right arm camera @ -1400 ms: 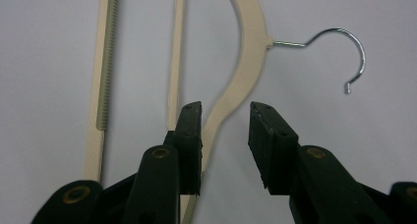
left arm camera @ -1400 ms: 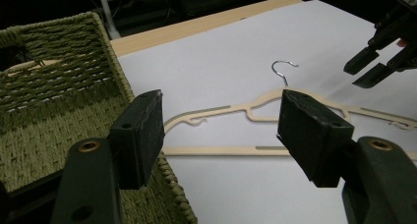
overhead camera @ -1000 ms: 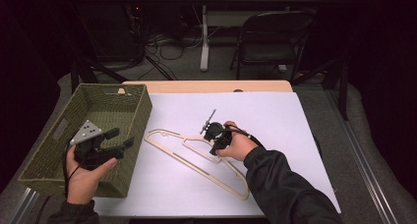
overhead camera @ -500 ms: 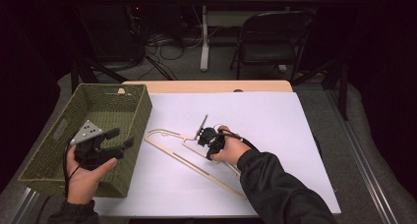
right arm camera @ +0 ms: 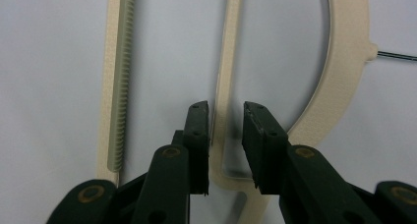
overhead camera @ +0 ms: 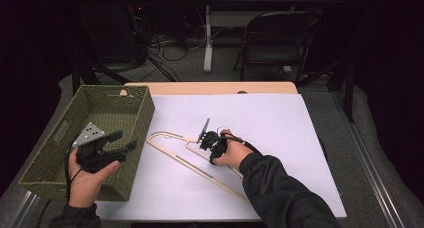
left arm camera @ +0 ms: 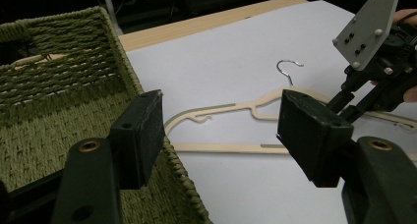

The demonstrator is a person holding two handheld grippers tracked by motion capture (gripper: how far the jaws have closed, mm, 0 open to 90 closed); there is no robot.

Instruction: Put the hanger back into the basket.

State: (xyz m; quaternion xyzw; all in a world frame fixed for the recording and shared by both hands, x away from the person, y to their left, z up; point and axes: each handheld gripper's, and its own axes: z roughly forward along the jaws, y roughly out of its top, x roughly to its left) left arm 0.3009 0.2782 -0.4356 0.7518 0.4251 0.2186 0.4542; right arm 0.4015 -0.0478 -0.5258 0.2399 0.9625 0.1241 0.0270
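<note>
Surface: I'm working over a white sheet (overhead camera: 280, 123) on a wooden table (overhead camera: 210, 87), dark room and a folding chair (overhead camera: 275, 43) behind.
Right claw (right arm camera: 226, 111): jaws narrowed but not closed, straddling a thin inner strut of the hanger (right arm camera: 344, 76); I see gaps on both sides, so nothing is gripped yet.
Hanger position: flat on the sheet directly under this claw, its ribbed bar just off the left jaw, the wire hook (left arm camera: 287, 67) beyond the curved neck.
Handling: I judge it light, stiff and rather slick, a thin frame that could pivot or skate; taking it at the strut near the neck should keep it balanced.
Left claw (left arm camera: 221, 130): jaws wide, holding nothing, hovering over the near rim of the green woven basket (overhead camera: 60, 138), well apart from the hanger.
</note>
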